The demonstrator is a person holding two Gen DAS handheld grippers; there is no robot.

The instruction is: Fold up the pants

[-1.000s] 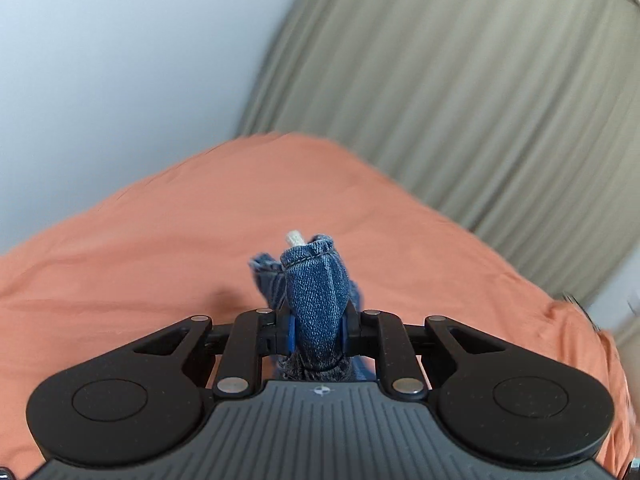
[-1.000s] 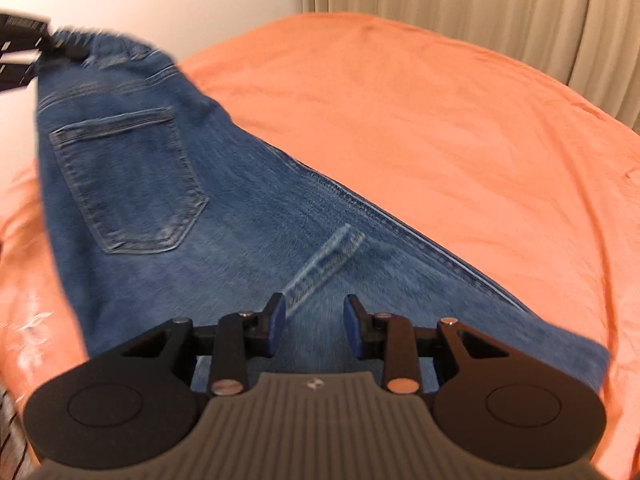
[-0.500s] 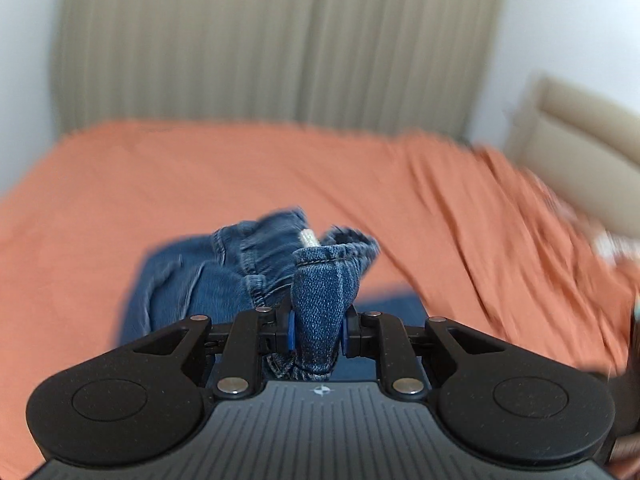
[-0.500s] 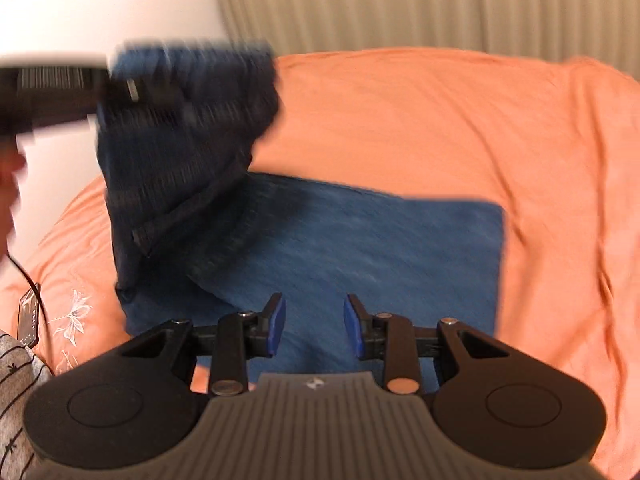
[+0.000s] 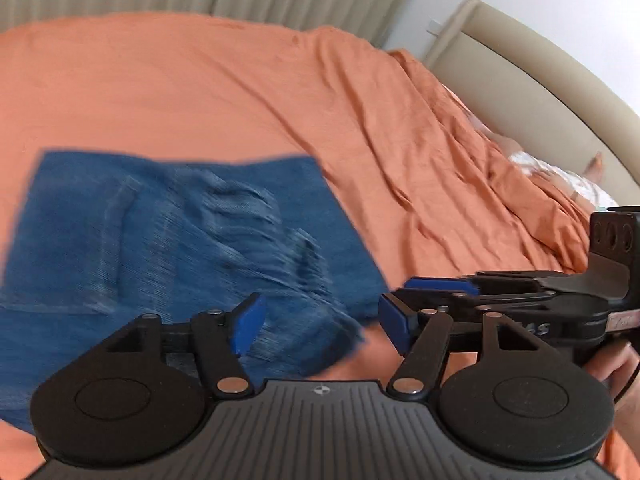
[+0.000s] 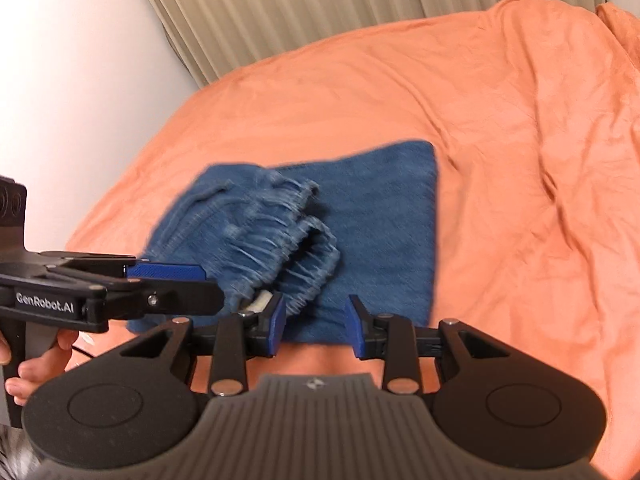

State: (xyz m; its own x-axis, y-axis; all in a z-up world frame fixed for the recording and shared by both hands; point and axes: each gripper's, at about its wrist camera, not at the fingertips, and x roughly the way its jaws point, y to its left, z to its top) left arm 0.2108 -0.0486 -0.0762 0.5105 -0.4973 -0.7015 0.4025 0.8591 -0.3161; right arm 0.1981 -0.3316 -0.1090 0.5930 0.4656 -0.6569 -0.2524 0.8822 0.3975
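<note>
The blue denim pants point(image 5: 176, 232) lie folded in a compact stack on the orange bed sheet point(image 5: 200, 80); they also show in the right wrist view point(image 6: 360, 220), with the bunched elastic waistband point(image 6: 288, 236) on top. My left gripper point(image 5: 320, 320) is open and empty just above the stack's near right corner. My right gripper point(image 6: 316, 324) is open and empty at the stack's near edge. Each gripper shows from the side in the other's view: the right one point(image 5: 440, 292), the left one point(image 6: 172, 276).
The orange sheet point(image 6: 520, 120) is wrinkled to the right. A beige headboard point(image 5: 520, 80) and a patterned pillow point(image 5: 568, 180) stand at the far right. Beige curtains point(image 6: 320, 0) hang behind the bed, with a white wall point(image 6: 60, 60) at the left.
My left gripper swung the waistband over onto the folded legs, then opened and let it go. The pants now lie flat in a stack. The right gripper stayed open.
</note>
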